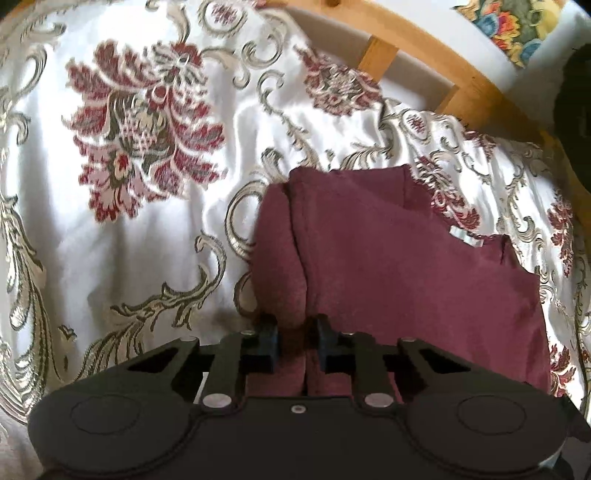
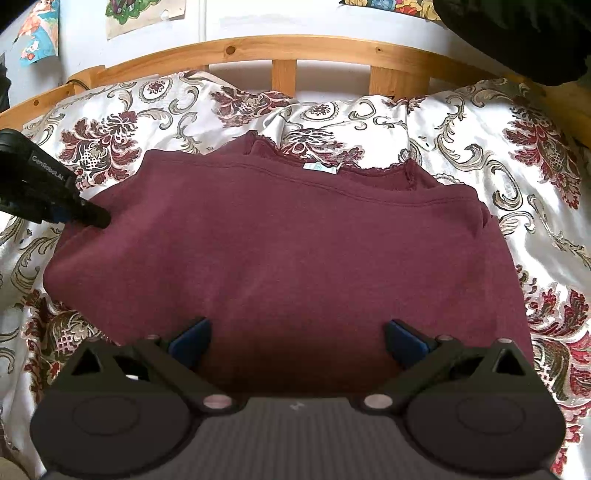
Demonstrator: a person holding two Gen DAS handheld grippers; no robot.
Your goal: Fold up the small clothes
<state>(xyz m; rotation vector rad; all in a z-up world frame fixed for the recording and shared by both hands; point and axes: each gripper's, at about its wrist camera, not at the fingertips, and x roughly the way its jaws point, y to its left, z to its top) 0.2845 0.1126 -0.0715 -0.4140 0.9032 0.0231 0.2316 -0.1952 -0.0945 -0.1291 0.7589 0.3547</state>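
Bedspread (image 2: 480, 155) with red flower print is covering the bed; wooden rail (image 2: 295, 50) is running along its far edge; colourful pictures (image 2: 37, 33) are hanging on the wall behind; a dark object (image 2: 517, 33) is sitting at the far right corner, too unclear to name. Maroon top (image 2: 288, 251) is lying spread flat mid-bedspread, lace neckline toward the rail, pale label (image 2: 320, 168) showing at the neck; the near part is lying under the right gripper. Right gripper (image 2: 297, 338) is hovering over the top's near hem, fingers (image 2: 190, 341) standing wide apart and released, gripping nothing. Left gripper (image 1: 295, 334) is at the top's left edge, fingers (image 1: 267, 332) clenching a raised fold of the maroon cloth.
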